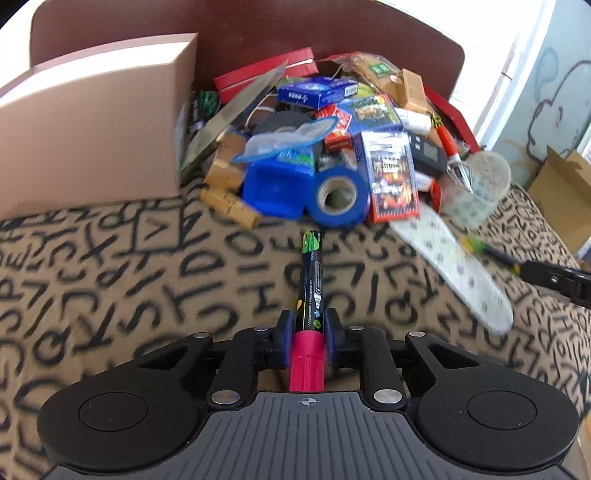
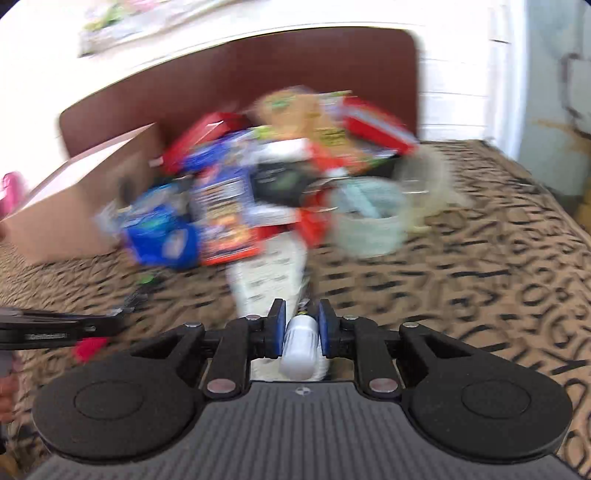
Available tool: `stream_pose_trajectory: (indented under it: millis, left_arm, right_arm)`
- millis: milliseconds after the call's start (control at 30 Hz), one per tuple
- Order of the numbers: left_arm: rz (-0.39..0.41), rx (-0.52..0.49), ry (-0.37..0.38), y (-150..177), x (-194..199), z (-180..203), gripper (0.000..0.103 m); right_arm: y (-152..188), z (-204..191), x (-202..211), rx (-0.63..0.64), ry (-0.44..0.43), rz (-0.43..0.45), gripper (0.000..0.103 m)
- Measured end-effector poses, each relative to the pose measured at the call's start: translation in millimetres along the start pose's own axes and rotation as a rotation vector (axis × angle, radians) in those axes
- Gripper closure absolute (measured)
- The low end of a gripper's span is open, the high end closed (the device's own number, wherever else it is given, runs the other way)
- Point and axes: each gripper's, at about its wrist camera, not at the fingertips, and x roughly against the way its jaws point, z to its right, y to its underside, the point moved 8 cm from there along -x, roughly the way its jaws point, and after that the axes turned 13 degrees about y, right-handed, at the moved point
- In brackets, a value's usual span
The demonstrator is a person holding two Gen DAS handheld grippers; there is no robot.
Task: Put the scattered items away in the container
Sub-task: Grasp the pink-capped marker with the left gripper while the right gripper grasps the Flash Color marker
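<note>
My left gripper (image 1: 307,325) is shut on a black marker (image 1: 311,280) with a pink cap, pointing forward at the pile. A cardboard box (image 1: 92,129) stands at the left. A heap of scattered items lies beside it: a blue tape roll (image 1: 338,197), a blue tub (image 1: 275,190), card packs (image 1: 391,177), red boxes. My right gripper (image 2: 300,321) is shut on a marker with a white cap (image 2: 299,347); its view is blurred. The right gripper also shows in the left wrist view (image 1: 554,280), holding the marker above a white patterned strip (image 1: 454,266).
A brown cloth with black letters (image 1: 147,277) covers the surface. A dark red chair back (image 1: 258,29) stands behind the pile. A clear plastic cup (image 1: 476,188) lies at the pile's right. The left gripper shows at the left of the right wrist view (image 2: 55,328).
</note>
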Motion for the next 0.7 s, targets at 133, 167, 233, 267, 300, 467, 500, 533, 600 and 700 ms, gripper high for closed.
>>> stream_pose_trajectory:
  millis: [133, 167, 233, 267, 300, 467, 500, 533, 600, 700]
  left_arm:
    - [-0.012, 0.053, -0.002, 22, 19, -6, 0.087]
    - [-0.011, 0.062, -0.002, 25, 22, -7, 0.072]
    - [-0.006, 0.055, -0.003, 25, 23, -7, 0.065]
    - [-0.004, 0.047, -0.008, 24, 22, -7, 0.062]
    - [-0.004, 0.040, -0.013, 23, 20, -6, 0.061]
    - [0.000, -0.008, -0.018, 14, 6, 1, 0.045]
    - [-0.001, -0.018, -0.022, 13, 2, 2, 0.046]
    - [-0.003, -0.023, -0.025, 12, -1, 2, 0.046]
    - [-0.007, -0.040, -0.039, 11, -4, 2, 0.067]
    - [-0.021, -0.043, -0.044, 11, -3, 0, 0.088]
  right_arm:
    - [19, -41, -11, 0.052, -0.132, -0.090, 0.083]
    - [23, -48, -14, 0.068, -0.137, -0.106, 0.083]
    - [29, -58, -20, 0.084, -0.134, -0.130, 0.083]
    - [29, -61, -22, 0.091, -0.132, -0.131, 0.082]
    - [30, -62, -22, 0.100, -0.127, -0.128, 0.082]
    - [24, -68, -25, 0.151, -0.092, -0.102, 0.077]
    - [23, -70, -26, 0.157, -0.092, -0.100, 0.077]
    - [22, -71, -27, 0.166, -0.090, -0.098, 0.077]
    - [22, -75, -32, 0.188, -0.088, -0.102, 0.077]
    - [26, -82, -37, 0.214, -0.100, -0.118, 0.082]
